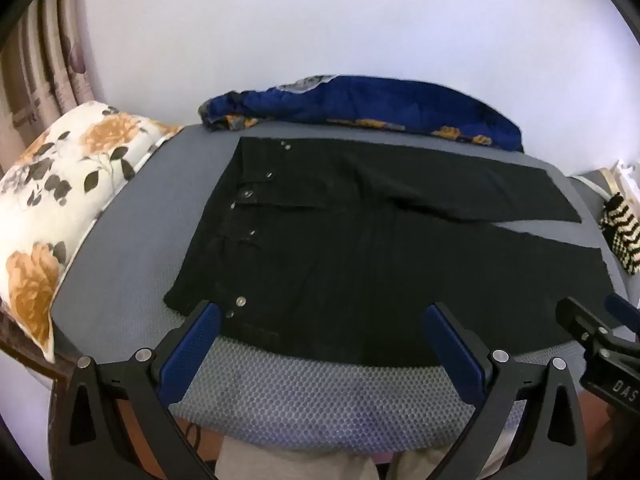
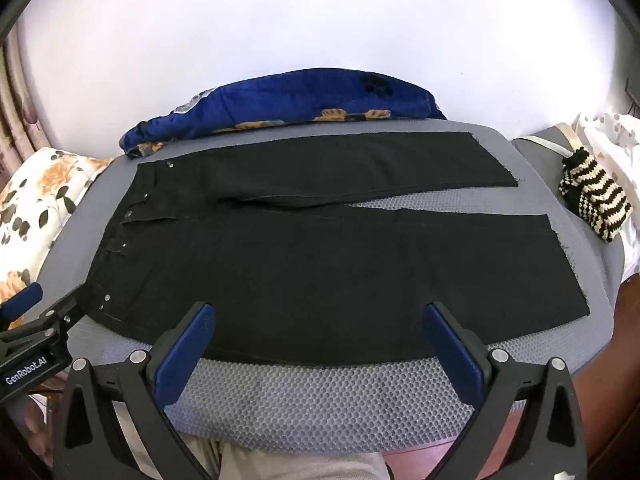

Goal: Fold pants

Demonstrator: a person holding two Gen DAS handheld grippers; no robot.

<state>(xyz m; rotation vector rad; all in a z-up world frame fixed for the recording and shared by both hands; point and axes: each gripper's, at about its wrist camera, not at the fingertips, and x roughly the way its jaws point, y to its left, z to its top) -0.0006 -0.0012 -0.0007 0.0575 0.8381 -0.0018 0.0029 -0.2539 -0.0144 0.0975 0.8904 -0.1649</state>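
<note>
Black pants lie flat on a grey mesh pad, waistband at the left, both legs stretched to the right with a narrow gap between them. My left gripper hovers open over the near edge by the waistband, nothing between its blue pads. My right gripper stands open above the near leg's lower edge, also holding nothing. In the left wrist view the right gripper shows at the right edge. The left gripper appears at the left edge of the right wrist view.
A folded blue floral blanket lies behind the pants. A white floral pillow sits at the left. A black-and-cream striped knit item rests at the right. Curtains hang far left.
</note>
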